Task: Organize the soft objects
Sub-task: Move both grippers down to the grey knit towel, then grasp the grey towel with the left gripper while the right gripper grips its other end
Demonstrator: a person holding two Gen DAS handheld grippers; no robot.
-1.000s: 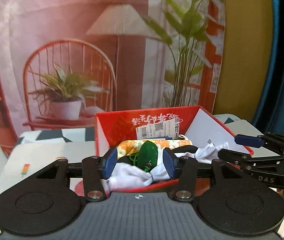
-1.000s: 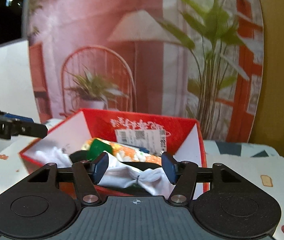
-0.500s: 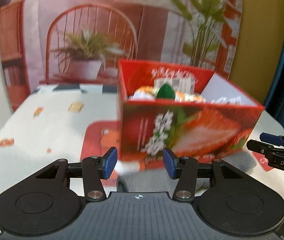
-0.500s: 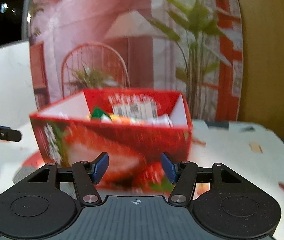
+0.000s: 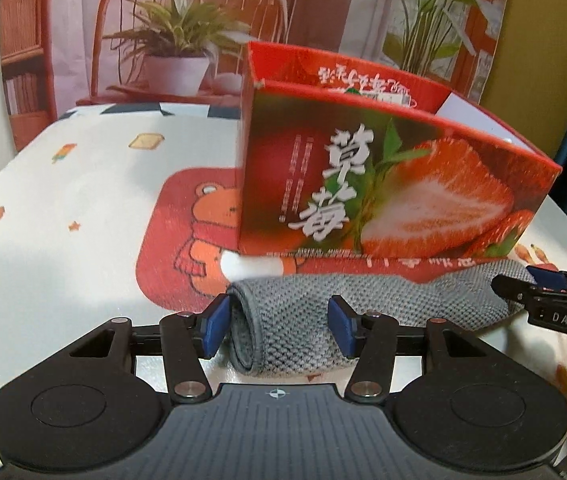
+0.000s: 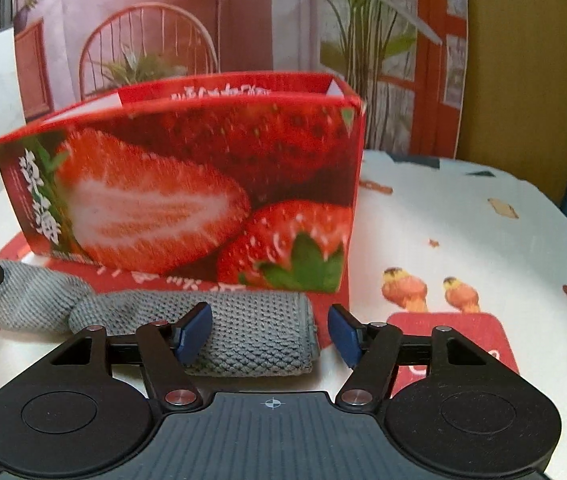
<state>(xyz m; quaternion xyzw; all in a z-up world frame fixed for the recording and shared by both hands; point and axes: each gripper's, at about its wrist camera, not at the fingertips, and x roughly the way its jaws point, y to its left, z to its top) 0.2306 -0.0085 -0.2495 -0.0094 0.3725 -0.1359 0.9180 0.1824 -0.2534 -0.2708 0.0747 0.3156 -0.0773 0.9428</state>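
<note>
A grey knitted cloth [image 5: 363,304] lies stretched on the table in front of a red strawberry box [image 5: 383,184]. My left gripper [image 5: 279,330] hovers over the cloth's left end, jaws opening, with the folded end between the pads but not pinched. My right gripper [image 6: 269,332] is over the cloth's [image 6: 251,332] right end, jaws also opening; its right pad stands apart from the cloth. The right gripper [image 5: 523,282] shows at the right edge of the left wrist view. The box [image 6: 187,188] hides its contents from this low angle.
A red mat with a bear print [image 5: 187,240] lies under the box and cloth, and its right edge [image 6: 455,332] shows beside the right gripper. The white tablecloth [image 5: 63,200] has small printed figures. A backdrop picture of a chair and plants hangs behind the table.
Both grippers have dropped from above the open box to table level in front of it. The box's contents have gone out of sight, and the grey cloth has come between the jaws.
</note>
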